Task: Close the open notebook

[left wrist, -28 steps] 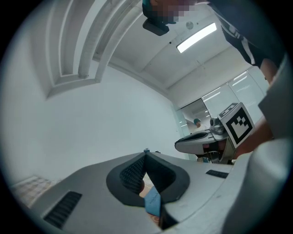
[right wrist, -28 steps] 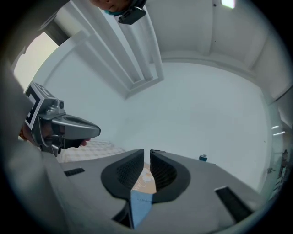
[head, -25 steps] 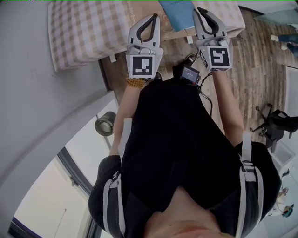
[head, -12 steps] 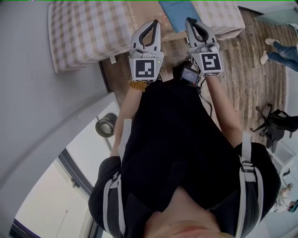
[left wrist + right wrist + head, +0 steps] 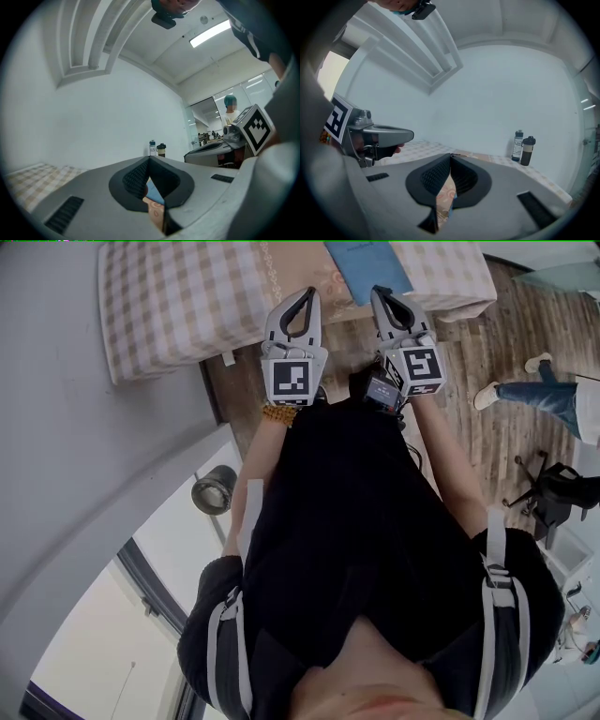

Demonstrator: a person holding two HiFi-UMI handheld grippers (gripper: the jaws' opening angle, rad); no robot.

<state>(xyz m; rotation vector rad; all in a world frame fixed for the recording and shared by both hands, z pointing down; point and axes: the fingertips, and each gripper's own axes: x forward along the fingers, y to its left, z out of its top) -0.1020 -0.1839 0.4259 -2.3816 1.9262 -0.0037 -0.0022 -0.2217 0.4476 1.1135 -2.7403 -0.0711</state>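
A blue notebook [image 5: 367, 266] lies on the checked tablecloth [image 5: 178, 301] at the top of the head view, its cover up. Both grippers hang in front of the table's edge, short of the notebook and apart from it. The left gripper [image 5: 306, 294] is shut with nothing in it; in its own view the jaws meet at the tip [image 5: 150, 159], and a sliver of blue cover [image 5: 154, 191] shows through the gap below. The right gripper [image 5: 380, 293] is shut too and holds nothing, its tips joined [image 5: 451, 155] in its own view.
Two bottles [image 5: 523, 149] stand at the far edge of the table by the white wall. A patterned runner [image 5: 279, 266] crosses the cloth beside the notebook. On the wooden floor to the right are a passer-by's legs [image 5: 534, 395] and an office chair [image 5: 553, 488].
Both grippers have drawn back from the table's edge and sunk lower. The right jaws have gone from slightly apart to shut. A passer-by has walked into view on the right.
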